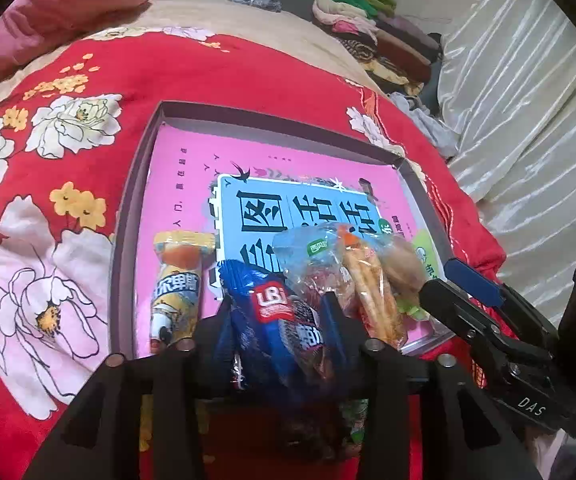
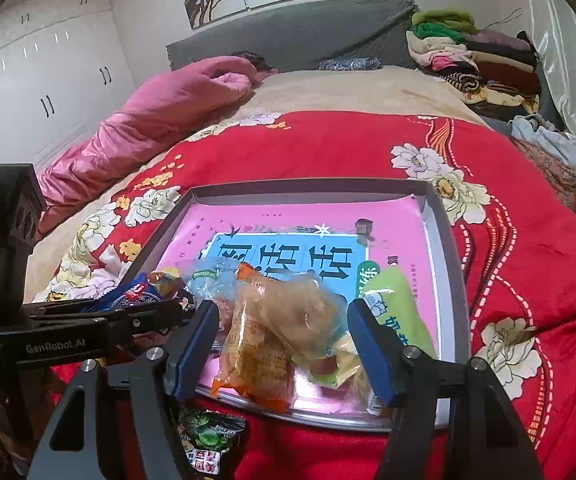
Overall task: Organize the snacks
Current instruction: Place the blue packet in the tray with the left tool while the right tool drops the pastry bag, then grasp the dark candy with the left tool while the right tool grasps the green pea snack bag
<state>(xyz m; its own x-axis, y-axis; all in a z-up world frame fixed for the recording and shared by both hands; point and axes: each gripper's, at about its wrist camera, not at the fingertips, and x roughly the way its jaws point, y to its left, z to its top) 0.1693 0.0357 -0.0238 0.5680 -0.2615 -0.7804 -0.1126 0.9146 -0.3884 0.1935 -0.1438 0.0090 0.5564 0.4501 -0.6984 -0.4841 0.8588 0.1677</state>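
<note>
Between the fingers, left gripper (image 1: 275, 332): clamped on the blue cookie packet (image 1: 275, 312), which juts toward 12 o'clock over the tray's near edge.
Right gripper (image 2: 288, 344): jaws apart, blue pads either side of the clear bread bag (image 2: 288, 312), neither pad seen to press it.
Orange snack bag (image 2: 255, 356): under the bread bag, its lower end lying over the near rim.
Green packet (image 2: 396, 300): at 2 o'clock of the right gripper, just beside its right finger.
Yellow wafer packet (image 1: 177, 288): at 10 o'clock of the left gripper, along the tray's left wall.
Red-filled clear bag (image 1: 320, 268): touching the cookie packet at 1 o'clock.
Grey tray (image 2: 448, 248): low walls on all sides; pink-and-blue printed floor bare toward 12 o'clock, snacks crowded at 6 o'clock.
Green-black sachet (image 2: 207, 436): outside the tray, at 7 o'clock, on the quilt.
Red floral quilt (image 2: 528, 264): open cloth all round the tray.
Folded clothes (image 2: 476, 56): far corner, 1 o'clock, well apart.
</note>
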